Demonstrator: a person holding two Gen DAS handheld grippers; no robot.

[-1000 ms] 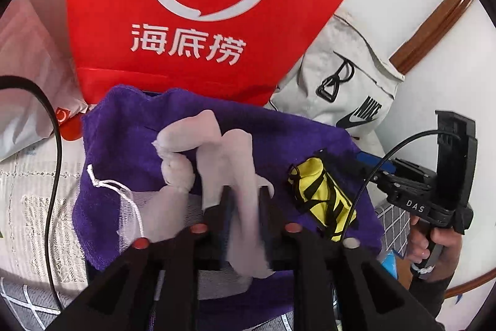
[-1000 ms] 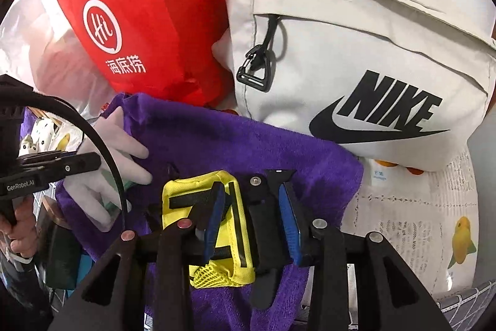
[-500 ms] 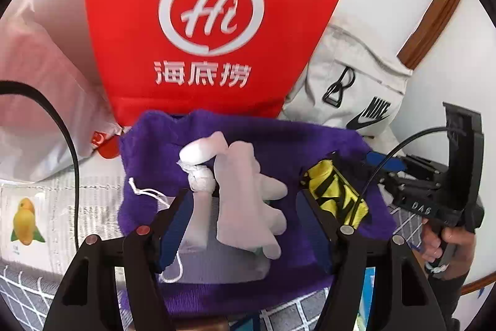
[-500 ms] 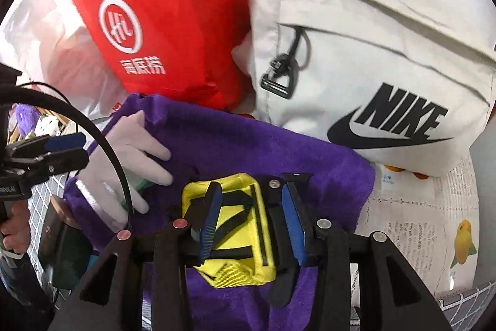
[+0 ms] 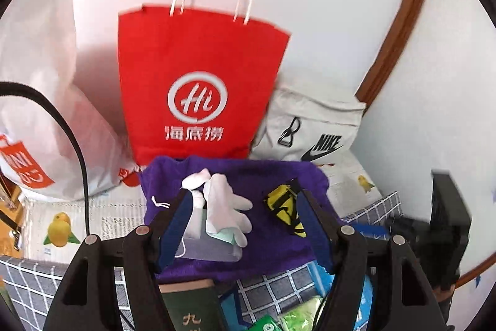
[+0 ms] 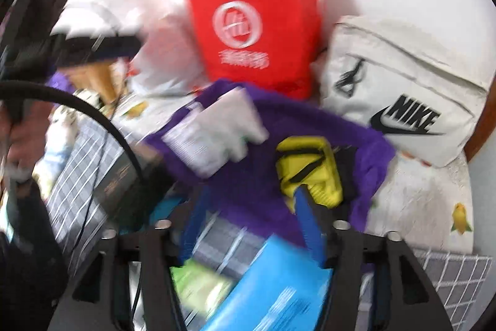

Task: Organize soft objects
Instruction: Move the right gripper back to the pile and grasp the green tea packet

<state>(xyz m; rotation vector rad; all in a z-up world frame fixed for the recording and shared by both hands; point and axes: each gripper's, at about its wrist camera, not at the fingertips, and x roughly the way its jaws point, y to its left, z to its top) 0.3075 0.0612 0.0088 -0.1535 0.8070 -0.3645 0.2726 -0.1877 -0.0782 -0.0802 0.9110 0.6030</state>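
Red paper bag standing at back against wall, pale Nike bag slumped just right of it. Purple towel spread in front of both. White glove lying on towel, left-centre; yellow pouch on towel too, near right edge, apart from glove. Left gripper jaws spreading apart, nothing pinched, glove seen between them. Right gripper also opening, empty, pouch just past right fingertip. Right view pretty blurry tbh.
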